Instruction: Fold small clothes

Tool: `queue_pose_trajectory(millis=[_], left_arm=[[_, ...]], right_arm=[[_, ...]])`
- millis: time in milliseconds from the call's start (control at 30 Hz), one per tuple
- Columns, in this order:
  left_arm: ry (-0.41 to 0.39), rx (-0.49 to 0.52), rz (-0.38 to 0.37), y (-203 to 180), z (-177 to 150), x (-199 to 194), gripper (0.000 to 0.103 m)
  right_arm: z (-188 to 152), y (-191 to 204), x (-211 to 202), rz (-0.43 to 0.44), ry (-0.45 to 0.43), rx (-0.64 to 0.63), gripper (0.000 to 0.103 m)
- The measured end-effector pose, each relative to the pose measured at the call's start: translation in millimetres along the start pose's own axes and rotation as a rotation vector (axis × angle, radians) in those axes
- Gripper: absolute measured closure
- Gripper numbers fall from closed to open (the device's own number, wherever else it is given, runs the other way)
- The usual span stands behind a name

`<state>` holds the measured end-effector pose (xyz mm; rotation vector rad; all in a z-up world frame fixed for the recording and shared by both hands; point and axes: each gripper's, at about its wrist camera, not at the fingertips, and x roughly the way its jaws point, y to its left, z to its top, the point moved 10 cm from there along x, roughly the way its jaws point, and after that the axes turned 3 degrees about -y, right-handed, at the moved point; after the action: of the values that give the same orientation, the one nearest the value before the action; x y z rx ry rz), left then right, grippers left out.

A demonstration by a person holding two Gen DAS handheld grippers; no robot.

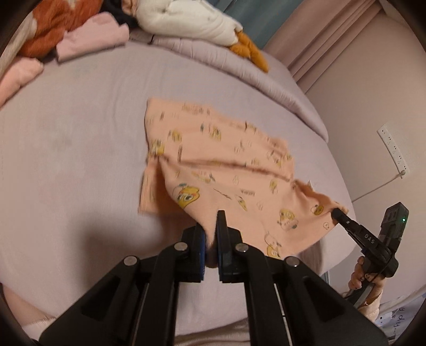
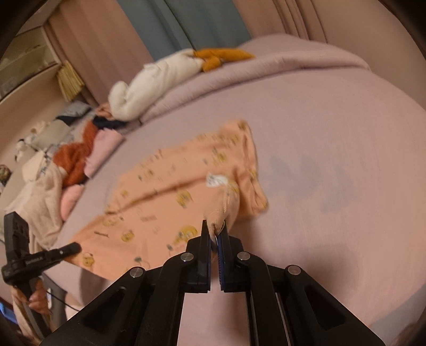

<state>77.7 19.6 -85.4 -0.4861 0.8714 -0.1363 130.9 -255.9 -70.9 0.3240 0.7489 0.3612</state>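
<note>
A small peach garment (image 1: 213, 165) printed with yellow cartoon birds is seen partly raised from a bed (image 1: 66, 149) covered in a pale lilac sheet. Its far part lies on the sheet toward the middle of the bed, while the near edge is lifted at two corners. The left hand-held gripper (image 1: 211, 226) is clamped on one near corner, with cloth bunched between its blue-padded fingers. The right hand-held gripper (image 2: 215, 231) is clamped on the other near corner, just beside a white label (image 2: 217, 181) sewn into the garment. In the left wrist view, the right hand-held gripper is seen at the bed's right edge, carried by a person's hand (image 1: 359, 276). Along the bed's far edge, a white stuffed toy with orange feet (image 1: 186, 24) is laid on a folded lilac quilt (image 1: 239, 64). A heap of pink and rust-coloured clothes (image 1: 66, 34) is gathered at the far left corner.
</note>
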Motion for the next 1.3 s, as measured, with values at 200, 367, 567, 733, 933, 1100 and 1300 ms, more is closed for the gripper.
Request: queue_pose_trajectory(millis=[200, 367, 567, 733, 933, 1100, 1300], left_arm=[[-0.071, -0.020, -0.005, 2.7, 39.4, -1.6, 0.097], [-0.089, -0.063, -0.008, 13.0, 66.5, 8.9, 0.097], [-0.091, -0.104, 0.010, 24.0, 96.9, 30.5, 0.097], [-0.068, -0.142, 0.041, 38.8, 119.7, 60.7, 0.097], [-0.014, -0.208, 0.058, 60.6, 137.8, 105.6, 0.097], [0.035, -0.233, 0.098, 78.0, 138.7, 139.5, 0.096], [0.060, -0.293, 0.087, 93.3, 135.2, 153.9, 0.095]], right_arm=[[33.1, 17.4, 2.0, 0.034, -0.063, -0.026, 0.097], [53.9, 16.4, 16.0, 0.043, -0.090, -0.003, 0.097], [74.8, 11.1, 36.6, 0.048, -0.098, 0.020, 0.097], [92.2, 2.3, 67.0, 0.026, -0.081, 0.044, 0.097], [100.5, -10.5, 116.4, -0.001, -0.009, 0.087, 0.097], [101.2, -20.2, 150.5, -0.036, 0.048, 0.095, 0.097], [101.1, -35.5, 172.3, -0.097, 0.083, 0.095, 0.097]])
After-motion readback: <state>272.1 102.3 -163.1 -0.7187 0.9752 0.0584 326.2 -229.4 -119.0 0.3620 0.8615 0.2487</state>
